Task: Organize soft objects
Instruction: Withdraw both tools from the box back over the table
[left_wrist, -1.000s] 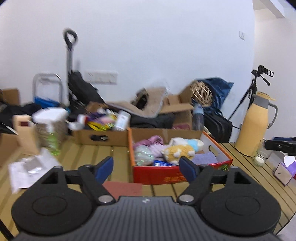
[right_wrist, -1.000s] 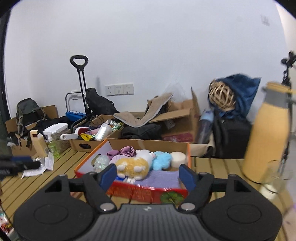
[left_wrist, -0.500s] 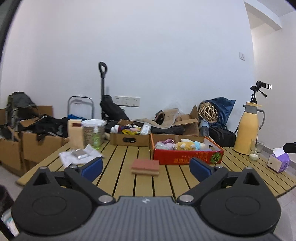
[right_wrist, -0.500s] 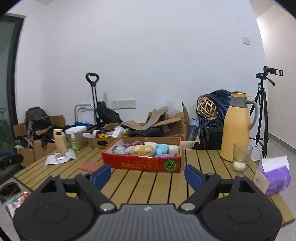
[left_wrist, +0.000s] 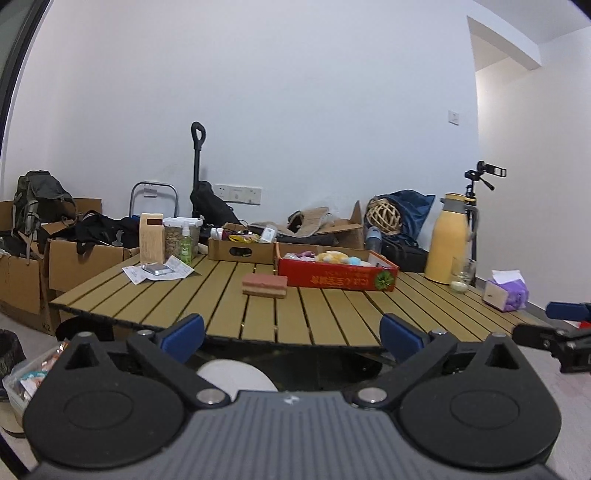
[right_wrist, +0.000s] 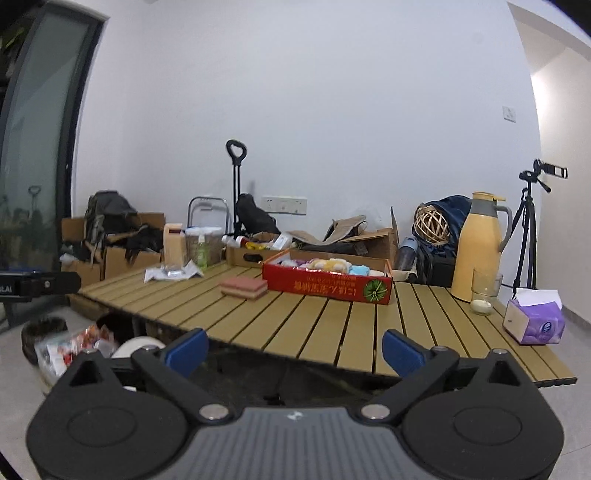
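Left wrist view: red box (left_wrist: 338, 275) of plush toys (left_wrist: 332, 256) toward the tabletop (left_wrist: 258, 314) far edge, gathered for sorting; left tool (left_wrist: 291, 332) and right tool (right_wrist: 291, 347) spread wide, empty, off the near edge.

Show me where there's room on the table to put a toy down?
The near slats of the table are bare, from the sponge and red box forward to the front edge. Another free strip lies between the red box and the glass. The back left, around the papers and jars, is crowded.
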